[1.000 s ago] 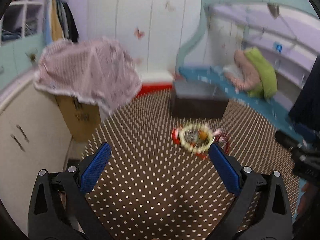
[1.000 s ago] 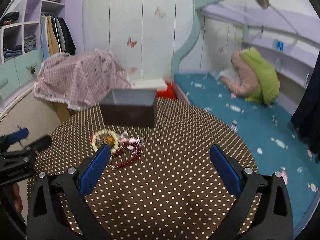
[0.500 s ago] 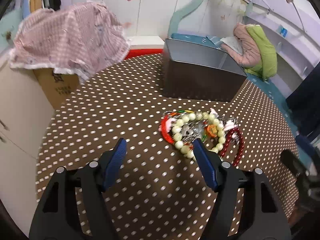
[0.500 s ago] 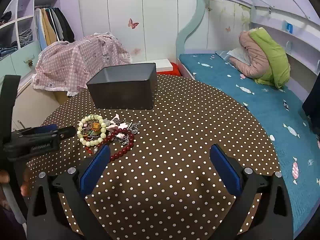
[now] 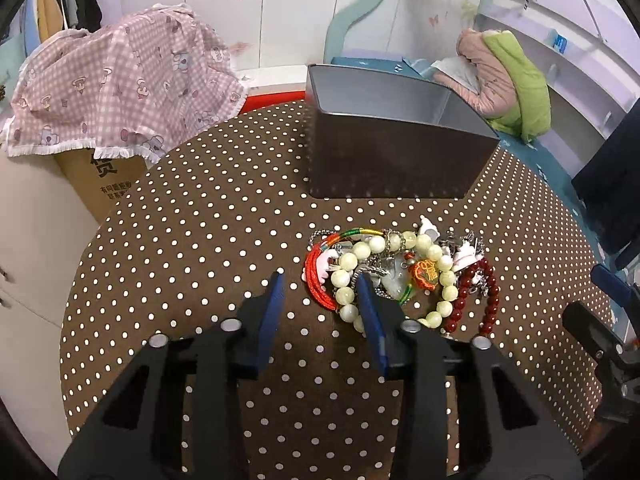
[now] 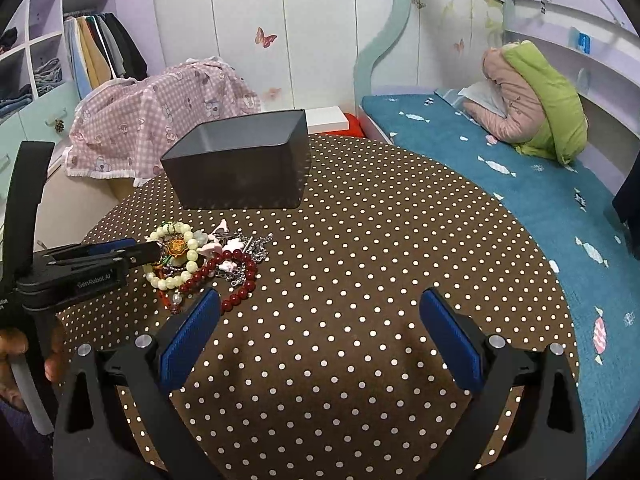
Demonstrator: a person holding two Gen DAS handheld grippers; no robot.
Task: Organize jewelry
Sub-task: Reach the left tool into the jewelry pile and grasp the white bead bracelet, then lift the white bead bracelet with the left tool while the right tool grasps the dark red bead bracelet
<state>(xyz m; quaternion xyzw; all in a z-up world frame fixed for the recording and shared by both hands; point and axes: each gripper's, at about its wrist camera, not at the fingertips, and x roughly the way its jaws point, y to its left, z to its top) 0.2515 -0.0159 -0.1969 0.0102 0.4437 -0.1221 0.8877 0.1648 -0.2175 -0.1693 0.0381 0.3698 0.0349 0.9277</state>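
Left wrist view: round bench (image 5: 192,240) under brown cloth with white dots. Left gripper (image 5: 320,284) closing, blue ribbed pads narrowed around the near left edge of the jewelry heap (image 5: 400,272); red cord bracelet (image 5: 314,276) and pale green bead bracelet (image 5: 348,276) between the pads, contact unclear. Also in the heap: dark red bead string (image 5: 490,288), orange charm, silver chain. Behind, a dark grey rectangular box (image 5: 392,160), open-topped, smooth matte walls.

Right wrist view: right gripper (image 6: 318,312) spread wide over bare dotted cloth, nothing between its pads. Jewelry heap (image 6: 208,260) left of it, in front of the box (image 6: 240,176). Seen only here: left gripper (image 6: 132,254) from the side, and a hand (image 6: 16,352) on its handle. Blue bed (image 6: 520,184) to the right.
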